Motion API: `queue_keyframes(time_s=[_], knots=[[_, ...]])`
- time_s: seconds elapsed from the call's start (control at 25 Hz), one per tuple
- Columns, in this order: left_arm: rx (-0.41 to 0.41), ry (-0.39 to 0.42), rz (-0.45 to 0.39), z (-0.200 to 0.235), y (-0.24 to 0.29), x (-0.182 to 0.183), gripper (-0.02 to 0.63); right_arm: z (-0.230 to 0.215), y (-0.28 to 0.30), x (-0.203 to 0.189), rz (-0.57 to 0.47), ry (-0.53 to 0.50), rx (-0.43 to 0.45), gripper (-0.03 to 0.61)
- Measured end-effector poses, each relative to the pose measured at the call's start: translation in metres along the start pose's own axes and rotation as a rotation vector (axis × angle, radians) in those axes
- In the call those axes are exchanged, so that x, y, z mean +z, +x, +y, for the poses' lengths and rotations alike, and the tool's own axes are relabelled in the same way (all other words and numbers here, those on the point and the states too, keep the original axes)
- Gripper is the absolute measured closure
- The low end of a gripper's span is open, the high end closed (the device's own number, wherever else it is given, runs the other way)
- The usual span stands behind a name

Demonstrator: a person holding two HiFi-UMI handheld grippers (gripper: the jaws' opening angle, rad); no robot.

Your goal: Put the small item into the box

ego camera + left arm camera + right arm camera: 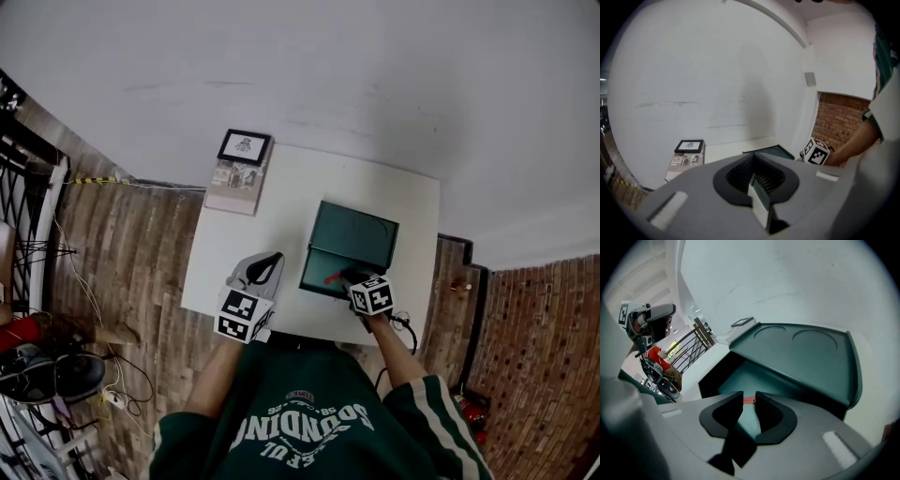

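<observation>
A dark green box (323, 269) lies open on the white table (272, 216), its lid (356, 232) leaning back on the far side. In the right gripper view the lid (801, 352) shows two round hollows, and the box floor (740, 378) lies just beyond the jaws. My right gripper (345, 278) hovers over the box's near edge, shut on a small red item (749, 400) that sits between its tips above the box floor; this red item (332, 277) pokes out leftward. My left gripper (270, 261) rests left of the box, shut, holding nothing (754, 180).
A framed picture (245, 146) lies on a stack of magazines (232, 180) at the table's far left corner. The table backs onto a white wall. Cables and clutter (56, 370) lie on the wooden floor to the left; brick flooring is at the right.
</observation>
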State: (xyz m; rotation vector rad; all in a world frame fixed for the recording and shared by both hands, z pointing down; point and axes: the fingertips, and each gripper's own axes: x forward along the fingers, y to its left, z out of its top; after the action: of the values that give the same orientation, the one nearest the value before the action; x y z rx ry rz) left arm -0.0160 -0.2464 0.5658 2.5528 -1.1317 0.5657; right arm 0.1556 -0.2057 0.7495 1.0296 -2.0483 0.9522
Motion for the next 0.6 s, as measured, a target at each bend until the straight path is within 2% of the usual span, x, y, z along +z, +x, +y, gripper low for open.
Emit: queue_keyframes(time_s=[0.16, 0.24, 0.36, 0.6], knots=[[-0.026, 0.014, -0.006, -0.005, 0.009, 0.006, 0.561, 0.005, -0.018, 0.01, -0.076, -0.003, -0.01, 0.505], [-0.04, 0.024, -0.015, -0.008, 0.015, 0.011, 0.561, 0.005, -0.031, 0.019, -0.13, -0.008, -0.029, 0.547], [-0.061, 0.039, -0.028, -0.012, 0.023, 0.019, 0.561, 0.004, -0.049, 0.033, -0.2, -0.014, -0.062, 0.576], [-0.099, 0.079, -0.061, -0.018, 0.039, 0.04, 0.561, 0.003, -0.093, 0.072, -0.358, -0.059, -0.118, 0.577]])
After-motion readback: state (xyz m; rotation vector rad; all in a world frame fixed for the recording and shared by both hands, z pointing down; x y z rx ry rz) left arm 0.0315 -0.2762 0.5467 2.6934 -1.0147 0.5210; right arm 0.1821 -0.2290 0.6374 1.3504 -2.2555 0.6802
